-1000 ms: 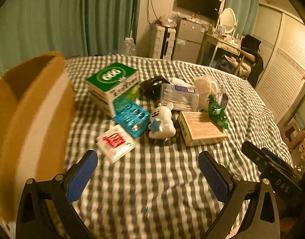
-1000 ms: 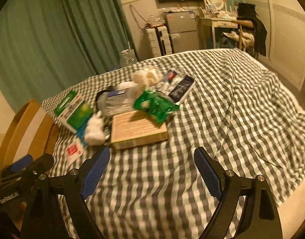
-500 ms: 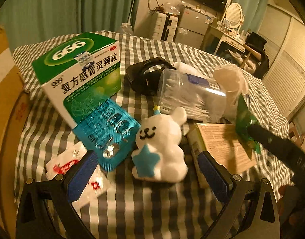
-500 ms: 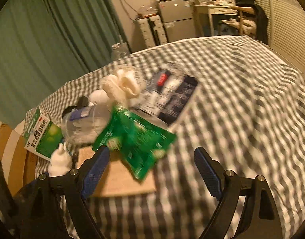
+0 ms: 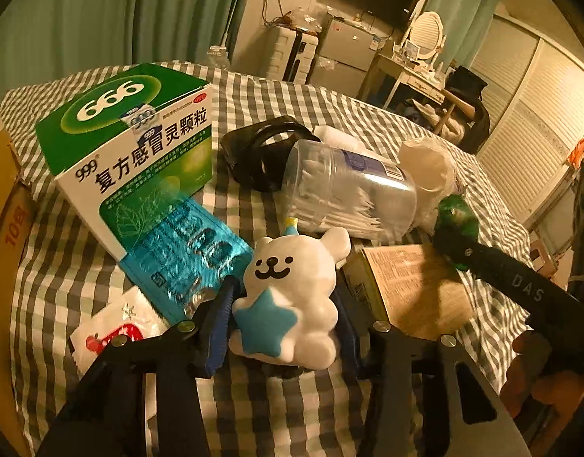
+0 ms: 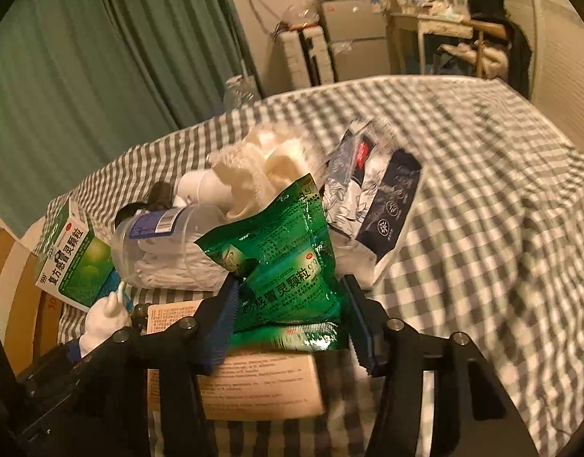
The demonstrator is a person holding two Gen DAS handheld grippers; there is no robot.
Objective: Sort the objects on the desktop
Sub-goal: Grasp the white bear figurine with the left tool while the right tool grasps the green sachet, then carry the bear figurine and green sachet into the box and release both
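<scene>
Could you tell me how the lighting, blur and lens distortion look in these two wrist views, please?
Left wrist view: dim amber light, sharp on the white bear figurine, with fisheye bending at the edges. Right wrist view: same warm cast, glare on the green sachet pack, and the checked cloth smeared on the right.

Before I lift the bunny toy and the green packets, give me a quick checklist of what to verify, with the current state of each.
1. White bunny toy sits between the left gripper fingers, jaws closing: ok.
2. Left pads pressing firmly on the toy: cannot tell; they stand right at its sides.
3. Green sachets lie between the right gripper fingers, jaws closing: ok.
4. Sachets free of neighbours: not ok; they rest on the tan box and against the clear cotton-swab jar.
5. Blue blister pack clear of the left gripper: not ok; its edge lies at the left finger.
6. Right gripper holds every sachet: cannot tell.
</scene>
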